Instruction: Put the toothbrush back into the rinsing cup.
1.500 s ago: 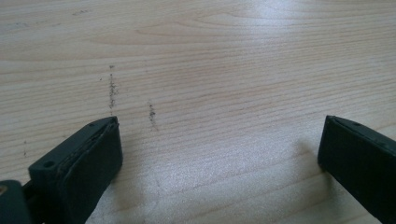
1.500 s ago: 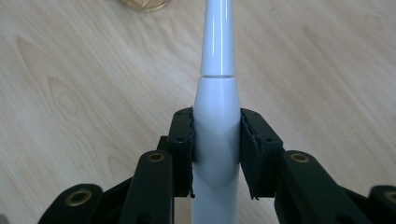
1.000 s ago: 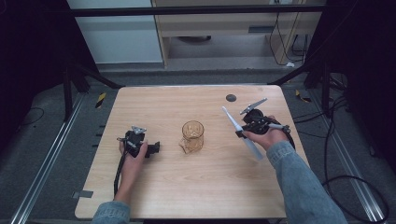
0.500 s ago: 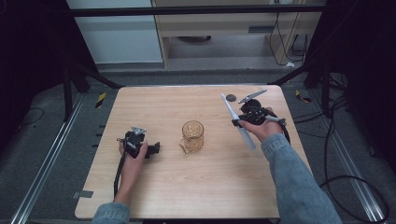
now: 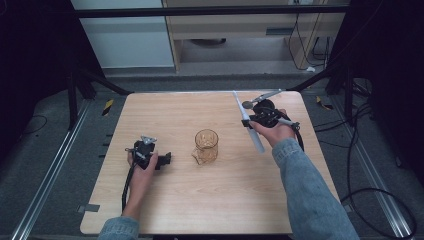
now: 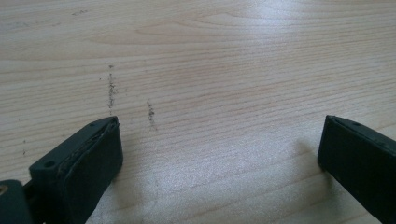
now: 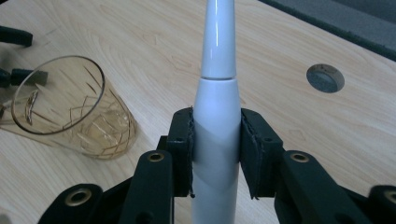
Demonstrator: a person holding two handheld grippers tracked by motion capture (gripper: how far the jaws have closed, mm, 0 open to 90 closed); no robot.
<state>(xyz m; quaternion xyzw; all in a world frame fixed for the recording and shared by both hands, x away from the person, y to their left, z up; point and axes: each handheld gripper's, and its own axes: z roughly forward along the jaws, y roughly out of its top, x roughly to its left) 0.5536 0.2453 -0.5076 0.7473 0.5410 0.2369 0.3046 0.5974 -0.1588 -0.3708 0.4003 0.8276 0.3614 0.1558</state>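
Observation:
A long white electric toothbrush handle [image 5: 257,141] is clamped in my right gripper [image 5: 254,120] above the right far part of the wooden table [image 5: 200,200]. In the right gripper view the jaws press on both sides of the handle [image 7: 217,107], whose slim end points away from me. An amber cut-glass tumbler [image 5: 206,145] stands upright at the table's middle, left of the right gripper and apart from it [image 7: 70,109]. My left gripper [image 5: 162,160] rests on the table left of the glass, open, with bare wood between its jaws [image 6: 219,135].
A round dark plug [image 7: 325,78] sits flush in the tabletop near the far right edge, beyond the toothbrush. Metal rails and cables run along the floor on both sides of the table. Bare wood lies between the glass and the near edge.
My right gripper has carried the toothbrush toward the table's far side and slightly left. The left gripper and the glass have stayed still.

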